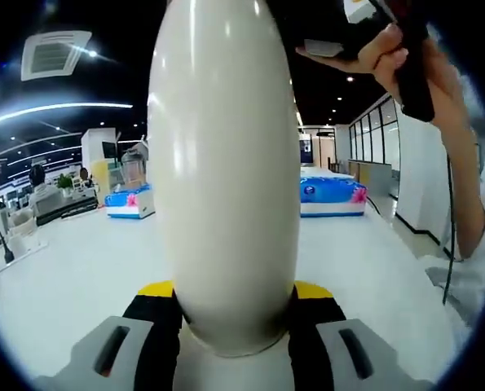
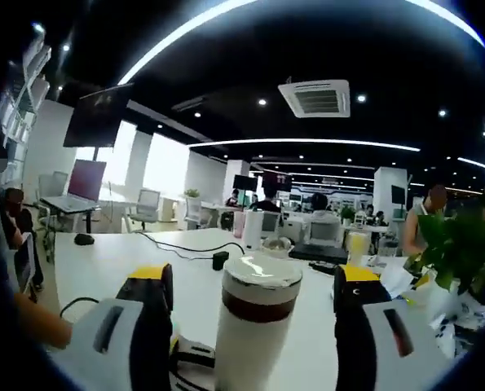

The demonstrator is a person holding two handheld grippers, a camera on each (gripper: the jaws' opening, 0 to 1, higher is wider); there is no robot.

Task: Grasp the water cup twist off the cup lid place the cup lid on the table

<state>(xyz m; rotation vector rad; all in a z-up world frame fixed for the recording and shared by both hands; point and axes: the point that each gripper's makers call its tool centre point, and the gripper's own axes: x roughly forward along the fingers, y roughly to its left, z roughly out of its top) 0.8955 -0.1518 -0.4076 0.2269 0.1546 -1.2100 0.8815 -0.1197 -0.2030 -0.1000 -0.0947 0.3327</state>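
Left gripper view is dominated by a tall cream-white water cup standing upright between the left claw, whose yellow-tipped jaws press against the cup's lower body on both sides. This claw is closed around the cup, apparently to steady the body so the lid can be turned. At the top right of that view, a hand grips a dark handle above the cup.

Right gripper view looks at the same cup from the side: its pale lid sits on top, above a dark brown band, so the lid appears not yet off. The right claw is wide open, its two jaws standing well apart on either side of the lid and touching nothing. It seems positioned to close on the lid for twisting.

Beyond lies the white bench with a black cable, and a green plant to the right.
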